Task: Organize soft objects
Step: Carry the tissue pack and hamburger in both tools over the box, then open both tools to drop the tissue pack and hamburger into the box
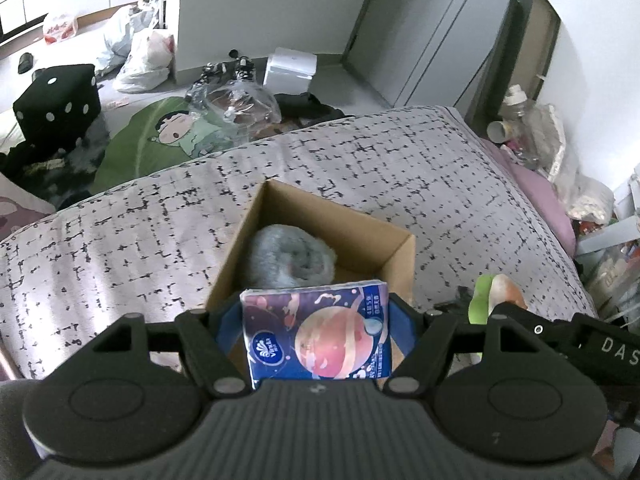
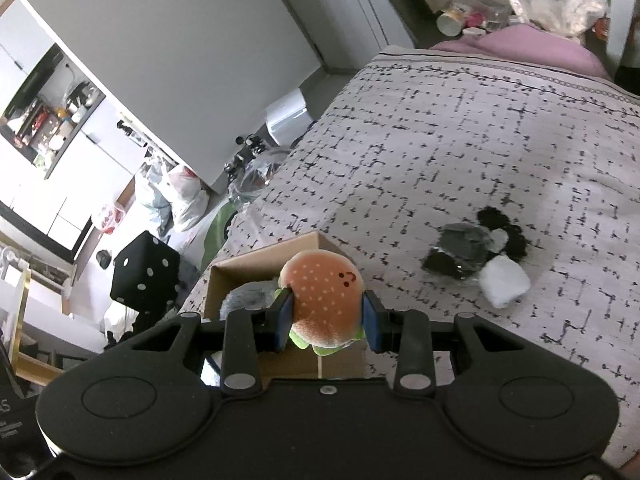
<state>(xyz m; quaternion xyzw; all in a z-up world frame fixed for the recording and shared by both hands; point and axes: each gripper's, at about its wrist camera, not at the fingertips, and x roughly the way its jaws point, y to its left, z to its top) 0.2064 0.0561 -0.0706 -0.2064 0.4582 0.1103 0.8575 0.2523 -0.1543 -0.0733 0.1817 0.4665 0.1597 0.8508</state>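
Note:
An open cardboard box [image 1: 276, 204] stands on the patterned bed cover, with a grey fluffy bundle [image 1: 290, 258] inside. My left gripper [image 1: 316, 320] is shut on a blue tissue pack [image 1: 318, 334] with a planet print, held just above the box's near edge. My right gripper [image 2: 328, 312] is shut on a burger plush [image 2: 324, 300], held over the near side of the same box [image 2: 240, 270]. The plush [image 1: 498, 294] and right gripper also show at the right of the left wrist view. A white soft block [image 2: 504, 282] and a black-and-grey soft pile [image 2: 468, 250] lie on the bed to the right.
The bed cover [image 1: 120, 240] spreads around the box. Beyond its far edge the floor holds a black dice cushion [image 1: 58, 100], plastic bags [image 1: 144, 60], a green cartoon mat [image 1: 168, 136] and a white appliance [image 1: 290, 70]. Bottles and clutter [image 1: 528, 132] stand at the right.

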